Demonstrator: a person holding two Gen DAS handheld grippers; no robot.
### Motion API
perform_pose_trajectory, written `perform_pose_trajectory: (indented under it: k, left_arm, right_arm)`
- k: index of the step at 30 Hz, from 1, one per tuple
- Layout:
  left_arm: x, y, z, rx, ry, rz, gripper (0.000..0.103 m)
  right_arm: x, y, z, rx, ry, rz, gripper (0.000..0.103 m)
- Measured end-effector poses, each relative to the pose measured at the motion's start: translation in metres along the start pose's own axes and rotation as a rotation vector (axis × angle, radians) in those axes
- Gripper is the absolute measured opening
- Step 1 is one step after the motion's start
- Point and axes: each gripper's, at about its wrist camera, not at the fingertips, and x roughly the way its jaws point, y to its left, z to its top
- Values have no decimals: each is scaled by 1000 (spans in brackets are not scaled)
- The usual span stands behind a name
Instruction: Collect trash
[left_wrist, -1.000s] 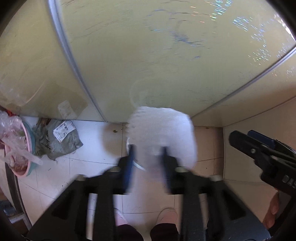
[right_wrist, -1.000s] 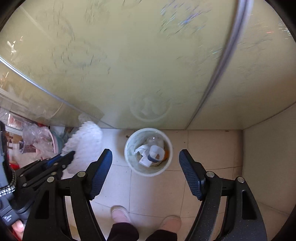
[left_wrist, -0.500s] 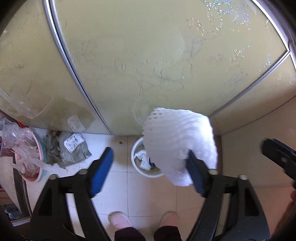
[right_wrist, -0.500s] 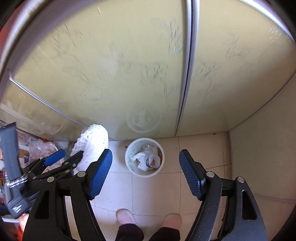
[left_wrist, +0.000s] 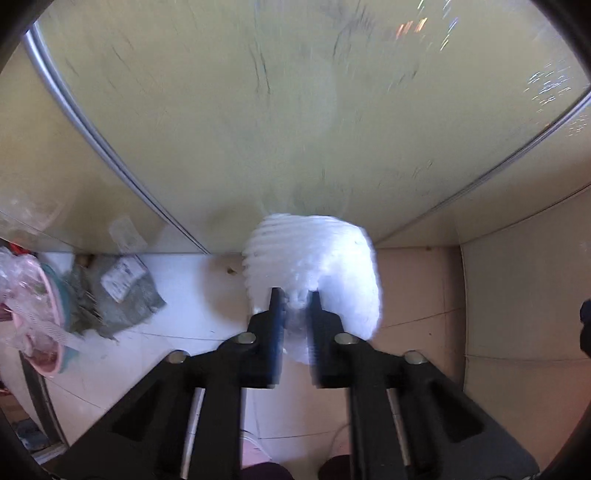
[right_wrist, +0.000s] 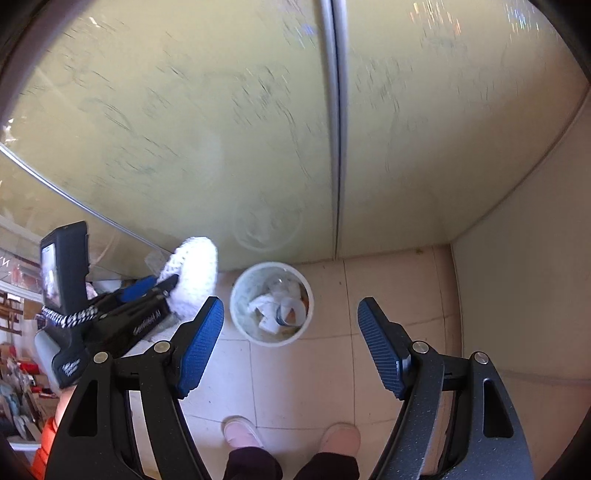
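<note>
Left gripper (left_wrist: 294, 295) pinched nearly shut on the white foam net (left_wrist: 314, 266) — a sliver of it squeezed between the fingers (left_wrist: 275, 325), the puffy bulk bulging out ahead toward 12 and 1 o'clock of the tips. In the right wrist view, same net (right_wrist: 194, 273) seen at 9 o'clock of the bin (right_wrist: 272, 303), held clear of the rim and a little to its side, not over the opening. Right gripper (right_wrist: 290, 310) spread wide, nothing between its blue pads (right_wrist: 201, 343), bin framed squarely between them. Bin white and round, standing on the tiled floor (right_wrist: 295, 376) close against the glass doors (right_wrist: 258, 129), with crumpled paper and a clear plastic item inside. At 6 o'clock of the bin, two pink shoes (right_wrist: 242, 432) on the tile. In the left wrist view, at 9 o'clock of the net, a grey bag (left_wrist: 125, 291) with a white label lying on the floor by the doors, and farther out at 9 a pink basin (left_wrist: 44, 332) stuffed with clear plastic. Bin itself hidden behind the net in that view — much of the frame motion-blurred.
</note>
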Motion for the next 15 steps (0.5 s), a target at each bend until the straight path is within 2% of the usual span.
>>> perform_pose_trajectory:
  k: [2,4,5,6,7,8,10,12,15]
  left_arm:
    - [12,2,-1,-2,15,-19,10]
    - [23,5,-2,-14,54,-82,11]
    - [28,5,-2,-24,79,-120,17]
    - [32,6,-2,-29,99,-145,31]
    - [38,8,-2,-32,106,-150,40]
    - [43,7,-3,-35,96,-122,50]
    - [55,6,-4,-26,109,-72,51]
    - [61,8,-5,-37,133,-81,51]
    - [57,14,-9,-34,124,-118,51]
  right_arm:
    - [8,-4,-2,10,9,0,72]
    - [12,-5,-6,12,18,-7,72]
    - [15,-4,-5,13,23,-10,72]
    - [16,-4,-5,13,25,-10,72]
    - [15,-7,-6,13,25,-10,72]
    - [17,-8,-6,12,22,-11,72]
    - [19,-11,-7,4,16,-17,72]
    - [28,-11,-8,-6,18,-27,72]
    - [36,-13,-10,-22,8,-7,72]
